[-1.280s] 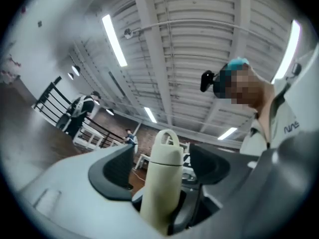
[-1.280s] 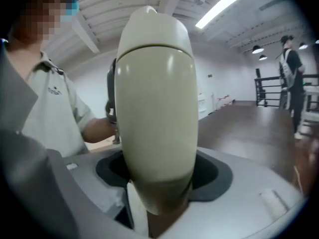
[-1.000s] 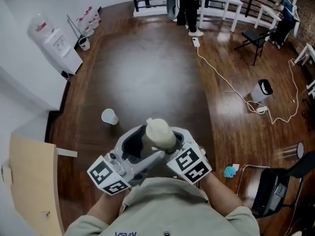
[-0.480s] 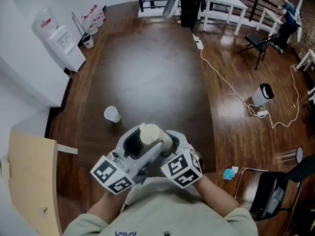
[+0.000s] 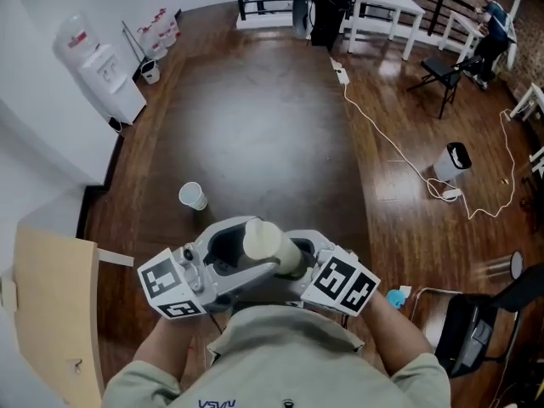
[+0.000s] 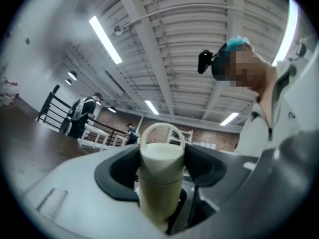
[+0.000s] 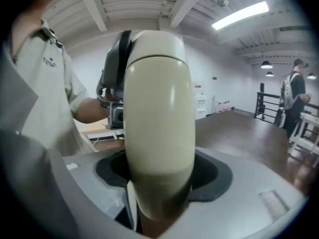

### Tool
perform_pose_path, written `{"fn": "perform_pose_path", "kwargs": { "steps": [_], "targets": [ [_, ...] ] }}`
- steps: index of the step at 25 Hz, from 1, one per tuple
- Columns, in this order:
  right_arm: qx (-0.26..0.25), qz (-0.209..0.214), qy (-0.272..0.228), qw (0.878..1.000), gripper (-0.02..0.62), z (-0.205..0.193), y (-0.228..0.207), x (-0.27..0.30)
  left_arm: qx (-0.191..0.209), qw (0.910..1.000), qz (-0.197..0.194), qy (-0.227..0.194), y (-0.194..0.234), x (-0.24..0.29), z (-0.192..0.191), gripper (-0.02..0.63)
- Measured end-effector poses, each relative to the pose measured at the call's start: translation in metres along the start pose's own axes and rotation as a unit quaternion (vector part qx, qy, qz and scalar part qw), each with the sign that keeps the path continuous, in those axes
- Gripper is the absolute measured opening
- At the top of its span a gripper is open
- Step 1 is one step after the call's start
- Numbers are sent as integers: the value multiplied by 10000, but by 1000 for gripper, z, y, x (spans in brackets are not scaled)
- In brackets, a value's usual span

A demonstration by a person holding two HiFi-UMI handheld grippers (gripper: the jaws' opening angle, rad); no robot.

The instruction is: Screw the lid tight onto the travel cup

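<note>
- Near the person's chest, the right gripper (image 7: 158, 176) is clamped on the cream travel cup (image 5: 265, 243).
- The left gripper (image 6: 160, 169), its jaws just closing, presses both pads on the loop-handled lid (image 6: 160, 152).

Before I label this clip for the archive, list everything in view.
travel cup: 1, cream, at chest between both grippers
lid: 1, cream, loop handle, on cup
paper cup: 1, white, on floor
water dispenser: 1, white, left wall
cable: 1, white, across floor
bin: 1, white, right floor
chair: 1, black, far right
left gripper: 1, grey, fingers just closed further, pressing lid
right gripper: 1, grey, fingers clamped on cup body
</note>
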State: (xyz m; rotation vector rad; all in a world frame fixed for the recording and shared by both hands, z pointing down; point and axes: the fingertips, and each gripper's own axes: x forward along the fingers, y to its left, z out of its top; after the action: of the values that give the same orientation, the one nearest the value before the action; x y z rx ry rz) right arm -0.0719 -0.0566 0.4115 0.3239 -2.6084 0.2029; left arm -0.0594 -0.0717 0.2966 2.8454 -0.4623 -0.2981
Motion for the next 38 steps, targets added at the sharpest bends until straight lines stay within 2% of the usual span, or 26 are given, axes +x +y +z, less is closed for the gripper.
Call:
{"fn": "perform_pose_path", "kwargs": {
  "steps": [3,5,8,12,14,17,19,23,25,27,28,30,33,35,36,38],
  "targets": [
    [99,1089,-160,9939,305,4,24,-9,-63,9960,-879,175,-15,1,5,291],
    [233,1944,-258,9803,305,9,45,-16,-118,9884,-1489,291,-27,0,8,290],
    [375,3192,-338,9463,305,14,76,-29,-307,9694,-2397,436,-44,-1,10,290],
    [497,4476,-451,8917,305,21,106,-49,-802,9352,-3430,360,-60,-3,14,290],
    [508,4865,-489,8708,305,24,117,-55,-1084,9161,-3854,218,-65,-5,17,289],
    [464,5111,-465,8570,305,28,127,-57,-1373,8969,-4204,58,-68,-7,18,288],
    [448,5142,-424,8554,305,29,129,-55,-1451,8917,-4287,30,-67,-9,18,288],
    [471,5116,-362,8572,305,23,129,-55,-1475,8897,-4320,76,-69,-9,14,288],
    [465,5058,-348,8607,305,22,128,-53,-1510,8911,-4279,96,-69,-9,15,289],
    [442,4913,-377,8691,305,25,125,-47,-1403,8990,-4149,21,-62,-11,16,290],
    [431,4789,-422,8758,305,26,121,-44,-1333,9062,-4013,-14,-57,-10,16,290],
    [429,4397,-591,8952,305,29,108,-40,-1181,9270,-3559,-30,-45,-5,13,307],
    [482,3424,-890,9341,305,35,76,-29,-886,9649,-2473,31,-22,-1,6,328],
    [519,2608,-946,9593,305,37,49,-19,-609,9852,-1604,28,-6,-4,3,337],
    [512,2183,-930,9701,305,36,36,-14,-451,9920,-1176,-7,1,-6,3,342],
    [432,1320,-840,9867,305,33,12,-5,-173,9987,-455,-175,10,-10,7,354]
  ]
}}
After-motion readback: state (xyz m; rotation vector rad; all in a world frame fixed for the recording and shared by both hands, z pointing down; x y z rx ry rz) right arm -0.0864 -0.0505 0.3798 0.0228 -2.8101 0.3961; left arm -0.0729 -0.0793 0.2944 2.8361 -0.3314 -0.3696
